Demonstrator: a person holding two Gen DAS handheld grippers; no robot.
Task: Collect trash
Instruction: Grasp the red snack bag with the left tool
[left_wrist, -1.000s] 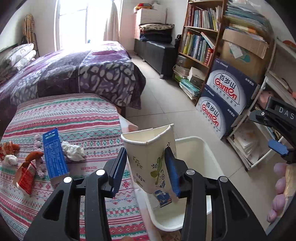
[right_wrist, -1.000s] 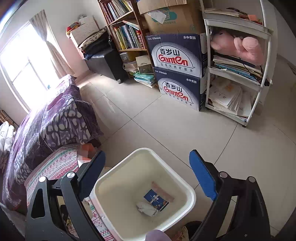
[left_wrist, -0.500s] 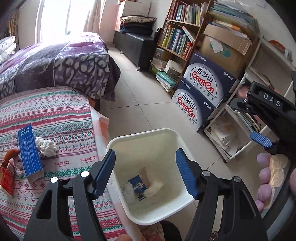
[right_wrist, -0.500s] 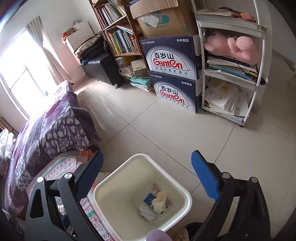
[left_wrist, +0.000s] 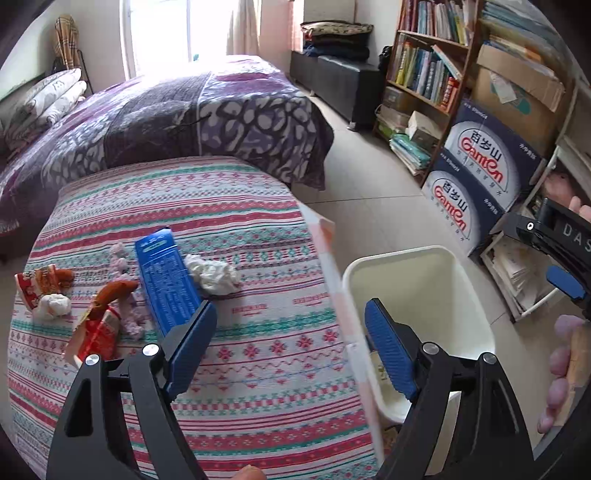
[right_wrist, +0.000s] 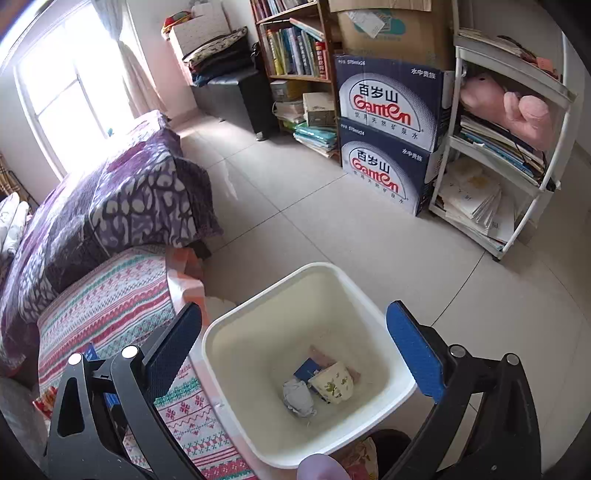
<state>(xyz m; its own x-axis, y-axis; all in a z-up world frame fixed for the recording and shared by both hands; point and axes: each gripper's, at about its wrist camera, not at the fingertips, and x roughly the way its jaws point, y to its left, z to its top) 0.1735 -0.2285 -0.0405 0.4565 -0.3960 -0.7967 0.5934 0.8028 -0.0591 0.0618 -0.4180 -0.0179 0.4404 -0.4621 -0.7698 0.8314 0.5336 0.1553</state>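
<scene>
Change: left gripper (left_wrist: 290, 334) has swung from over the bin (left_wrist: 436, 258) back toward the table, and the paper cup (right_wrist: 332, 382) it held a second ago now lies in the bin.
Table (left_wrist: 258, 206): striped cloth, left of the bin; its right edge is just beside the bin's left wall.
Bin: white, on the floor, holding the cup on its side, a crumpled tissue (right_wrist: 297, 398) at the cup's left and a blue packet (right_wrist: 306, 367) behind them.
Left gripper: fingers spread wide, empty, above the table's near right part.
Right gripper (right_wrist: 303, 350): fingers spread wide, empty, above the bin.
Blue box (left_wrist: 164, 280): flat on the table, left of centre.
White wad (left_wrist: 214, 275): touching the box's right side.
Red wrappers (left_wrist: 98, 325): near left, beside the box.
</scene>
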